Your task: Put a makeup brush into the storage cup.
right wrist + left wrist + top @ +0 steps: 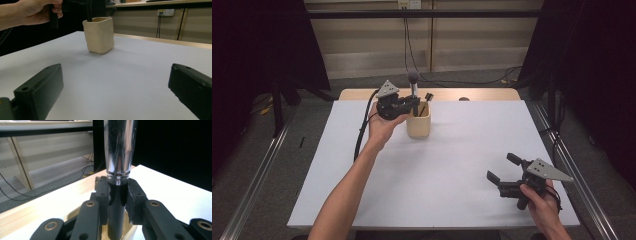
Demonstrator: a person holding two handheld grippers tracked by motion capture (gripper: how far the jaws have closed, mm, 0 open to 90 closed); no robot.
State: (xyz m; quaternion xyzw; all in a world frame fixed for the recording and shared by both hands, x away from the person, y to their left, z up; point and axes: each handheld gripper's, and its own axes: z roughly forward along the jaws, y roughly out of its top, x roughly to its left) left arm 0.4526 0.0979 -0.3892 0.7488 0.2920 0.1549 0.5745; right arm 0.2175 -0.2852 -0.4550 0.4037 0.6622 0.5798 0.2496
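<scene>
Over beige cup (418,126), left gripper (414,103) fingers clamping upright brush (413,85), 2nd utensil (427,102) beside

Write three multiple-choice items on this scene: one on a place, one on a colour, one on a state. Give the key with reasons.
1. Where does the cream cup stand?
A. at the table's far side, near the left gripper
B. at the near right corner
C. on the floor

2. What colour is the brush handle above the jaws?
A. red
B. shiny silver
C. green

3. How is the right gripper?
A. shut on the cup
B. shut on a brush
C. open, holding nothing

Key: 1 A, the high view shows the cup far off by the left hand. 2 B, the left gripper view shows polished metal. 3 C, its jaws stand wide apart over bare table.
</scene>
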